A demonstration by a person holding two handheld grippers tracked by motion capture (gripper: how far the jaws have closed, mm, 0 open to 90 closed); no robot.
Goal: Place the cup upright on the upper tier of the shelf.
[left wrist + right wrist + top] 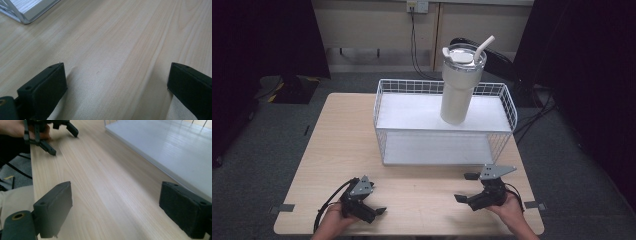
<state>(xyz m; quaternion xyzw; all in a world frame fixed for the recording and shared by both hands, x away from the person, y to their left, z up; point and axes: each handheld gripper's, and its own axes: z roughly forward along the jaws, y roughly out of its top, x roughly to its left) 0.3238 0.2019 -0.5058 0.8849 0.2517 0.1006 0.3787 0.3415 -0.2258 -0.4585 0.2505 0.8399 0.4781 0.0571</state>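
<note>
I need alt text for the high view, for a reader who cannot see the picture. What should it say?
A person's hands hold two open grippers, the left gripper and right gripper, low over the near edge of a wooden table. Behind them stands a white two-level wire rack, with a white tumbler and its straw upright on the top shelf.

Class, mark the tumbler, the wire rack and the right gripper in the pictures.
tumbler (458, 90), high view, middle of its cream body
wire rack (432, 129), high view, front edge of its top shelf
right gripper (466, 187), high view, midway between its fingertips
</note>
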